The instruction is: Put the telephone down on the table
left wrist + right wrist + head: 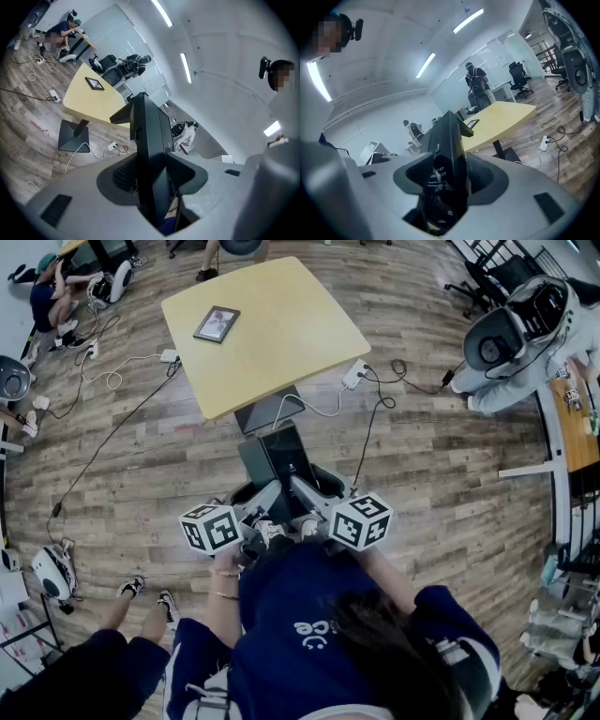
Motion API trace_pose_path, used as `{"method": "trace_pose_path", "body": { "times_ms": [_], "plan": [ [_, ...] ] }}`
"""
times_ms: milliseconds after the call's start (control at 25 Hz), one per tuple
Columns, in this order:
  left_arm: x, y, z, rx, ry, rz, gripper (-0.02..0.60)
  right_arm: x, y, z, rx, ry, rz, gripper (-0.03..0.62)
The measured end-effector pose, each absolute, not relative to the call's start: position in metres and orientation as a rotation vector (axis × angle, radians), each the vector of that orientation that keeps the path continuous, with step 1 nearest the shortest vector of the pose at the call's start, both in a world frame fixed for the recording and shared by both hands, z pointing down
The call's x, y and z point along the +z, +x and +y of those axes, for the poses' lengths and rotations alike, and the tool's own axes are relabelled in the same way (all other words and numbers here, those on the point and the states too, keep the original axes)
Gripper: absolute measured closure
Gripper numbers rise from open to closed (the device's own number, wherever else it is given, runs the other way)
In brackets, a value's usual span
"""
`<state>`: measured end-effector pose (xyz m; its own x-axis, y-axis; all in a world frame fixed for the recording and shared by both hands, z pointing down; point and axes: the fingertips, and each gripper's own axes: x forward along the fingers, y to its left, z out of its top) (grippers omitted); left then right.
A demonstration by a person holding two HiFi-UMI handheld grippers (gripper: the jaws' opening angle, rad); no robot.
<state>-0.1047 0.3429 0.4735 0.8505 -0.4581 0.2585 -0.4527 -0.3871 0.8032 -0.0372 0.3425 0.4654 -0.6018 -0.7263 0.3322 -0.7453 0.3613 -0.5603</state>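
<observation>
A black telephone (275,457) hangs in the air in front of me, over the wooden floor, short of the yellow table (281,352). My left gripper (263,504) is shut on its left side and my right gripper (313,495) is shut on its right side. In the left gripper view the telephone (149,140) stands upright as a dark slab, pinched between the grey jaws. The right gripper view shows the telephone (449,154) the same way, with small white print on it. The table (89,101) lies ahead and lower; it also appears in the right gripper view (506,119).
A small framed picture (217,323) lies on the table's far left part. The table's dark base (267,412) stands just ahead, with a white power strip (356,374) and cables on the floor. A seated person (511,338) is at the right, and a bystander's feet (141,589) are at my left.
</observation>
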Motion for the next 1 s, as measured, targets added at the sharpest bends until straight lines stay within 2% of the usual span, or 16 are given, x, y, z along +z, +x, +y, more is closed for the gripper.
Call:
{"method": "trace_pose_path", "body": {
  "times_ms": [640,1000],
  "plan": [
    [0.485,-0.125,0.333,0.026,2.055,-0.624,0.396,0.476,-0.057,0.334,1.075,1.431,-2.554,0.362],
    [0.486,-0.11,0.296,0.028,2.075,-0.661,0.396,0.478,-0.043,0.296,1.052,1.397,-2.568,0.364]
  ]
}}
